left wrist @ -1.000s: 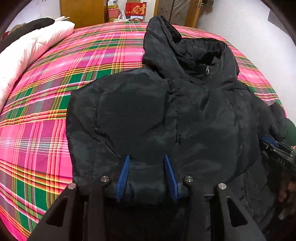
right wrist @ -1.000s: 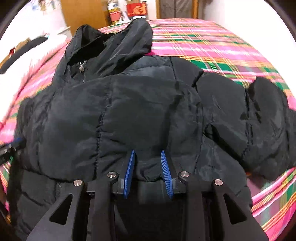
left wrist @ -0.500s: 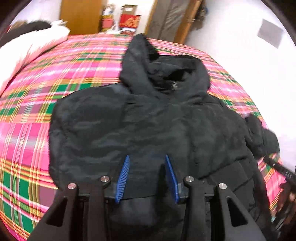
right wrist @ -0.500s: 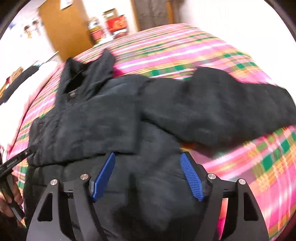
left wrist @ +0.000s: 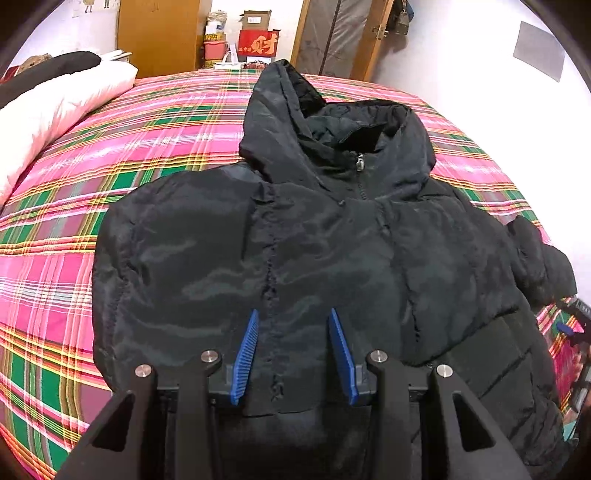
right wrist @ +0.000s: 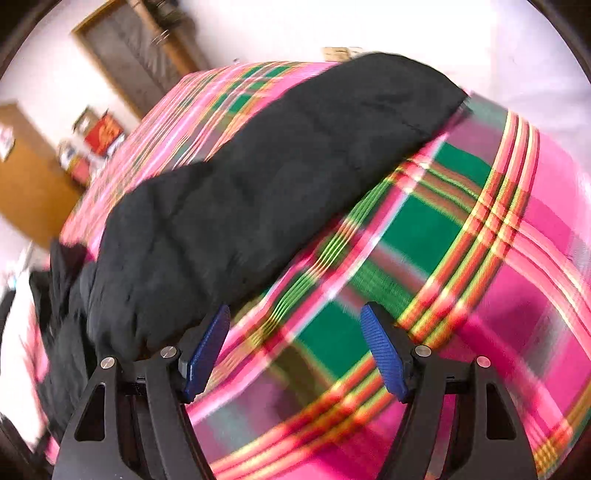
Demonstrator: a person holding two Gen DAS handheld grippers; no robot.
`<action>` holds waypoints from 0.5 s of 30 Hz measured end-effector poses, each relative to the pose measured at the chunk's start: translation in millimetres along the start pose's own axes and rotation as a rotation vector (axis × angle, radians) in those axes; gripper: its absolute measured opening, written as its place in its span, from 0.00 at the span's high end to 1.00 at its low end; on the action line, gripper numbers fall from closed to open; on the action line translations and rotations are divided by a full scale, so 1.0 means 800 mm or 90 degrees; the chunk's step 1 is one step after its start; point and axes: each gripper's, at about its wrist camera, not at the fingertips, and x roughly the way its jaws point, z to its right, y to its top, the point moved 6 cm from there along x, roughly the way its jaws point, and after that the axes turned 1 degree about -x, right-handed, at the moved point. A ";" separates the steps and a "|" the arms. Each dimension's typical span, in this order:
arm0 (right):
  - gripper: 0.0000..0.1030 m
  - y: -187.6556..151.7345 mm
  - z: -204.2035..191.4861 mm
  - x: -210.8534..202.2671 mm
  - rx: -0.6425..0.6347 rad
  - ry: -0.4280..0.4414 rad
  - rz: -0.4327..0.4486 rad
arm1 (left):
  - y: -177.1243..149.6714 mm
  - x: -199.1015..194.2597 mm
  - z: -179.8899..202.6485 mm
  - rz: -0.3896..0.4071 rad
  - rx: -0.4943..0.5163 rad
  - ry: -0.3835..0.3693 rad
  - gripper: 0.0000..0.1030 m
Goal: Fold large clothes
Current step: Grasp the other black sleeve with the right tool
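A black hooded puffer jacket [left wrist: 332, 240] lies face up on the plaid bedspread [left wrist: 147, 129], its hood toward the far end. One sleeve is folded across its chest. My left gripper [left wrist: 293, 311] is shut on the end of that folded sleeve, with padded fabric filling the gap between the blue pads. In the blurred, tilted right wrist view my right gripper [right wrist: 294, 308] stands open over bare bedspread [right wrist: 480, 258] with nothing between its pads. The jacket's other sleeve [right wrist: 277, 177] stretches out just left of its left finger. The right gripper [left wrist: 570, 328] also shows at the left wrist view's right edge.
A white quilt [left wrist: 55, 110] with a dark garment on it lies along the bed's far left side. A wooden cabinet [left wrist: 159, 33], a red box [left wrist: 258, 42] and a door [left wrist: 340, 33] stand beyond the bed. A white wall [left wrist: 498, 92] runs close along the right.
My right gripper let go of the jacket fold, opened wide, then swung right and rolled until it hung over the bedspread beside the outstretched sleeve. The left gripper kept its hold and barely shifted.
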 end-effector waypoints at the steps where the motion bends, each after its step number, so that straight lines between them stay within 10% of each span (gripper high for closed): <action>1: 0.29 0.008 0.002 0.003 0.006 0.008 0.010 | -0.001 0.002 0.001 -0.001 0.002 0.002 0.60; 11: 0.29 0.054 -0.013 0.033 -0.023 -0.022 0.054 | 0.002 0.008 0.001 0.001 0.007 0.007 0.60; 15: 0.82 0.063 -0.022 0.036 -0.012 -0.020 0.045 | 0.003 0.007 0.000 -0.001 0.005 0.006 0.60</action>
